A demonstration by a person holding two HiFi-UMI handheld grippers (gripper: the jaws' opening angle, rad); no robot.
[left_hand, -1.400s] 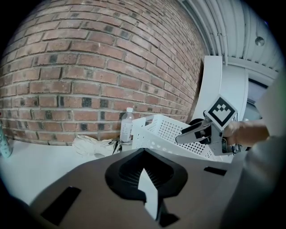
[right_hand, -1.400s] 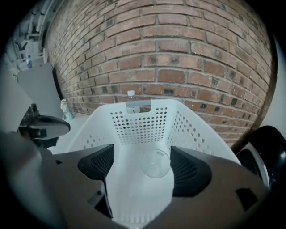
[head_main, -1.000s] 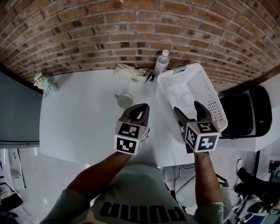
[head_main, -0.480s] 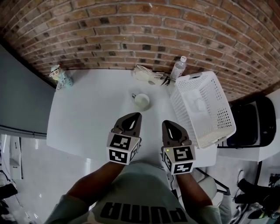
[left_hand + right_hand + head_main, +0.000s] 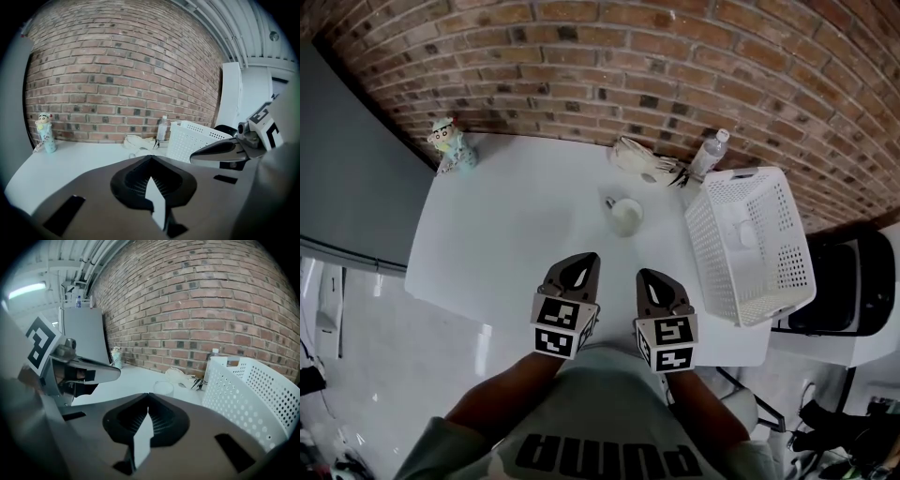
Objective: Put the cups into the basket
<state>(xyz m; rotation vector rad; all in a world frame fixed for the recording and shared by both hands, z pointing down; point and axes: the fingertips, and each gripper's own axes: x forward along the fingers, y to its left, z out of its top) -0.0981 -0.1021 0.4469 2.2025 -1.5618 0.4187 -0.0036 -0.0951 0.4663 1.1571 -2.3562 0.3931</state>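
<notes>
The left tongs (image 5: 581, 262) and right tongs (image 5: 650, 277) hover closed and empty (side by side) above the near edge of the white counter (image 5: 506, 234). The small pale cup (image 5: 627, 215) stands well beyond them, just left of the white perforated plastic basket (image 5: 705, 246).

The basket (image 5: 710, 253) is perforated plastic, the table (image 5: 506, 234) smooth, the wall (image 5: 581, 56) rough brick.
</notes>
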